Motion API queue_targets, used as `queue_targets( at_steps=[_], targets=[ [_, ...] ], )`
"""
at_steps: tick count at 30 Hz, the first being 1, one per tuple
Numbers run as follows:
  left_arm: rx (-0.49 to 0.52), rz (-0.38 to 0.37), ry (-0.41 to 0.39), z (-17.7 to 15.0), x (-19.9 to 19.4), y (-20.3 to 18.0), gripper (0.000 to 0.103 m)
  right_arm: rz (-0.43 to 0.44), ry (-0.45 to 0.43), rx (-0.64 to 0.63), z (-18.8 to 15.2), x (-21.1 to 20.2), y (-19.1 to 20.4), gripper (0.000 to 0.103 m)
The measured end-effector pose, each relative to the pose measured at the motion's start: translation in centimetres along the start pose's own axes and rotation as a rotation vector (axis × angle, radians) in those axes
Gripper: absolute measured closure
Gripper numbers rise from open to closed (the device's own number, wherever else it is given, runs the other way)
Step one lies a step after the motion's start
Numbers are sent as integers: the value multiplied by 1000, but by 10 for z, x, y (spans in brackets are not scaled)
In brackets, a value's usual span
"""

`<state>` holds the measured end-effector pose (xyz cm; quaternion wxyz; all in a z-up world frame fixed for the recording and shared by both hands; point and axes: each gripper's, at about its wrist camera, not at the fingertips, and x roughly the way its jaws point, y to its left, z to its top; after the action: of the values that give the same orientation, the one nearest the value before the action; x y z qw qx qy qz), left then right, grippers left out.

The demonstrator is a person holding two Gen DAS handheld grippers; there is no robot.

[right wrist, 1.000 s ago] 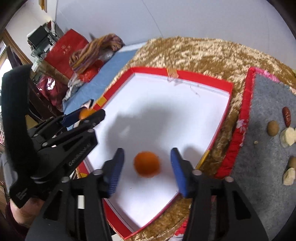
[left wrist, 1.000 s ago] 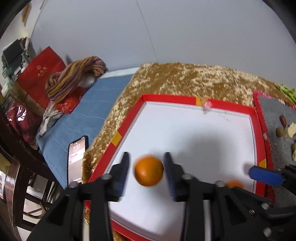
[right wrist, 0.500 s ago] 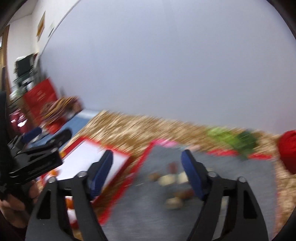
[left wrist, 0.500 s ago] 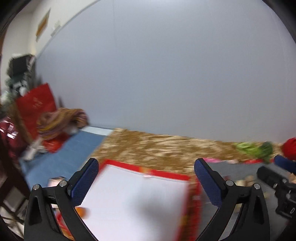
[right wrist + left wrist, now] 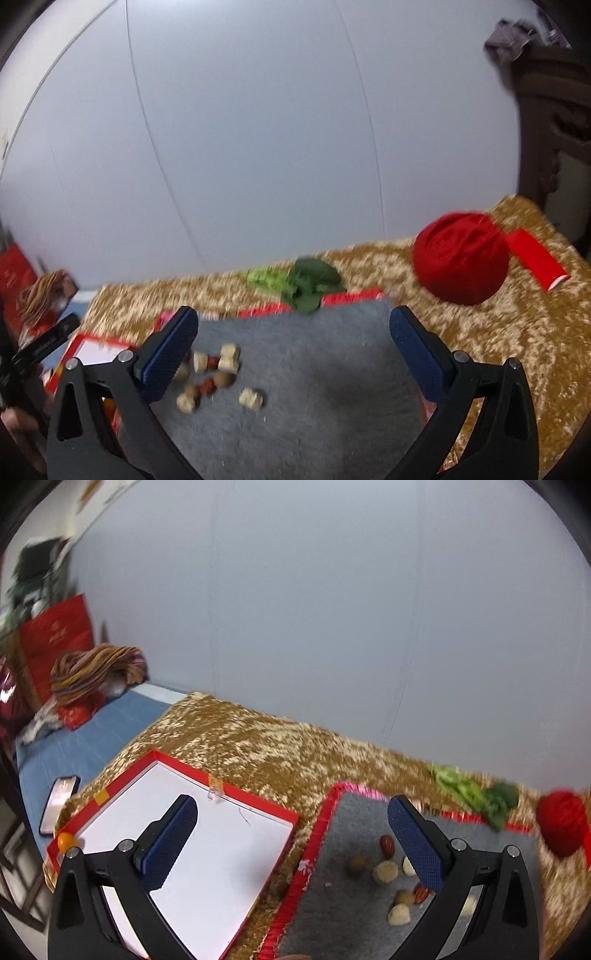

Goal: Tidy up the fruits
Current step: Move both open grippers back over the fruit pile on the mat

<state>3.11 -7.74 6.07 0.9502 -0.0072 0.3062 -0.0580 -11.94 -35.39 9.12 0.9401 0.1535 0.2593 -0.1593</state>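
My left gripper [image 5: 295, 845] stands wide open and empty above the gap between the red-rimmed white tray [image 5: 236, 795] and the grey mat [image 5: 347, 908]. A small orange [image 5: 65, 842] lies in the tray's left corner. On the mat lie several nuts, red dates and pale chunks [image 5: 386, 871]. My right gripper [image 5: 293, 356] is wide open and empty over the grey mat [image 5: 314, 387], with the nuts and dates [image 5: 216, 373] just beside its left finger. Part of the tray [image 5: 94, 350] shows at the left.
Green leaves [image 5: 299, 282] lie at the mat's far edge, and a red cloth ball [image 5: 460, 256] with a red strip [image 5: 535, 260] sits on the golden cover [image 5: 258, 746]. A phone [image 5: 59, 803] rests on the blue bedding; a striped cloth [image 5: 94, 668] and red bag [image 5: 55, 638] are far left.
Both grippers let go of their oranges in the tray, opened wide and lifted away. The views have swung right from the tray toward the grey mat.
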Motion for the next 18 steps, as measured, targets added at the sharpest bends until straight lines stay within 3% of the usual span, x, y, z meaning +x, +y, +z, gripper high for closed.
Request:
queue_targets(
  at_steps=[6,9,14,17,18],
  targets=[
    [298,-38,170,-28,29,-30,0,138,259,-77,-20,48,29,0],
    [401,-111,262,-46,38,-39,0,153,405,-97,-37,82,41,2],
    [460,-225,351,-66,42,-53,0,117,542,5,-58,123,31,29],
    [482,-268,362,-73,44,-63,4,93,588,28,-66,136,27,32],
    [491,-273,367,-76,45,-66,10,100,602,35,-68,139,26,34]
  ],
)
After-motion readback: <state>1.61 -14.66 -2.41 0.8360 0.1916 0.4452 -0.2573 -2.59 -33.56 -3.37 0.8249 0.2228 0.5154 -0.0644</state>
